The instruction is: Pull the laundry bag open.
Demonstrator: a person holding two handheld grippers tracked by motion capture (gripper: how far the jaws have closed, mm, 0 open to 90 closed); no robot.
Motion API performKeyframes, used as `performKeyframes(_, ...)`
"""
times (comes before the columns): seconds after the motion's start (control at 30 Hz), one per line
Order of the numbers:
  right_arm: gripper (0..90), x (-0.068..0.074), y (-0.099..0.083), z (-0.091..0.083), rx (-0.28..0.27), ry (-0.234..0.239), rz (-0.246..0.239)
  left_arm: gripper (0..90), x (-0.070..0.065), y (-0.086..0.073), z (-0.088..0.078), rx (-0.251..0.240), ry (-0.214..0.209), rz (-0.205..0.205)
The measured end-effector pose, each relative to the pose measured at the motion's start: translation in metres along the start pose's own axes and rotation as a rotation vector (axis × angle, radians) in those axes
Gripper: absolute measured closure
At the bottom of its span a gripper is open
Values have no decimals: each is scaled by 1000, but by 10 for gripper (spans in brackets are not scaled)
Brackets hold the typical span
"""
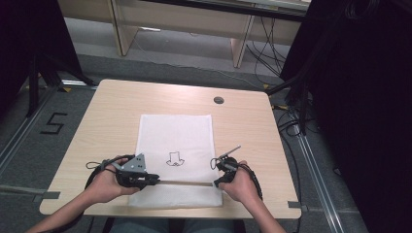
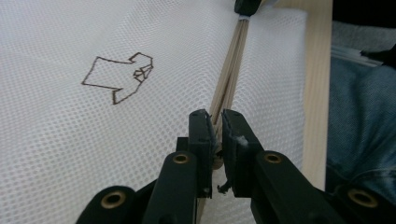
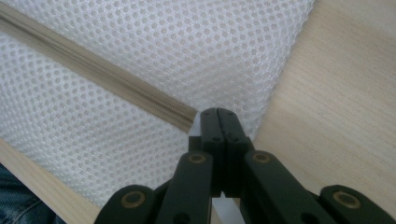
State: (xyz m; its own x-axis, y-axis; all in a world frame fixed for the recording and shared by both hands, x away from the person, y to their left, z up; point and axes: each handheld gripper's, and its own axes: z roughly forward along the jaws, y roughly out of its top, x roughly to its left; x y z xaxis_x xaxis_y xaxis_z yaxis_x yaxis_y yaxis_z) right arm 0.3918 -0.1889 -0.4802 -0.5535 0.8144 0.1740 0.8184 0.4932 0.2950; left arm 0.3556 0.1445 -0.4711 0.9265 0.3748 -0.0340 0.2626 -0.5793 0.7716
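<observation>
High view: white mesh bag (image 1: pixel 176 145) flat on surface (image 1: pixel 107 111), near edge. Left claw (image 2: pixel 215 128) pinches the zipper (image 2: pixel 229 74) at its slider end; right claw (image 3: pixel 218 122) clamps the bag's corner. Risk: thin mesh slipping free, zipper jamming.

Even, soft overhead light brightens the table (image 1: pixel 116 104), with faint shadows and no glare. The high view's side edges go dark. Both gripper views blur up close.
</observation>
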Motion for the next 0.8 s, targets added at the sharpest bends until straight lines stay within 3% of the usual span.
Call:
performKeyframes(0.1,900,0,0,0,1,3,-1,822,0,-1,-2,-12,-4,-24)
performKeyframes(0.23,900,-1,0,0,1,2,-12,822,1,-4,-2,9,5,-9)
performKeyframes(0.3,900,0,0,0,-1,4,1,822,1,-4,-2,-11,-10,-25)
performKeyframes(0.33,900,0,0,0,-1,4,0,822,1,-4,-4,8,6,0)
performKeyframes(0.37,900,-1,0,0,-5,5,-8,822,0,-5,-4,-13,-4,-33)
performKeyframes(0.5,900,-1,0,0,4,3,-8,822,2,-7,-5,9,6,-12)
performKeyframes(0.53,900,-1,0,0,3,2,-8,822,1,-7,-5,-7,-4,-27)
performKeyframes(0.8,900,0,0,0,4,3,3,822,1,-7,-6,-11,-10,-30)
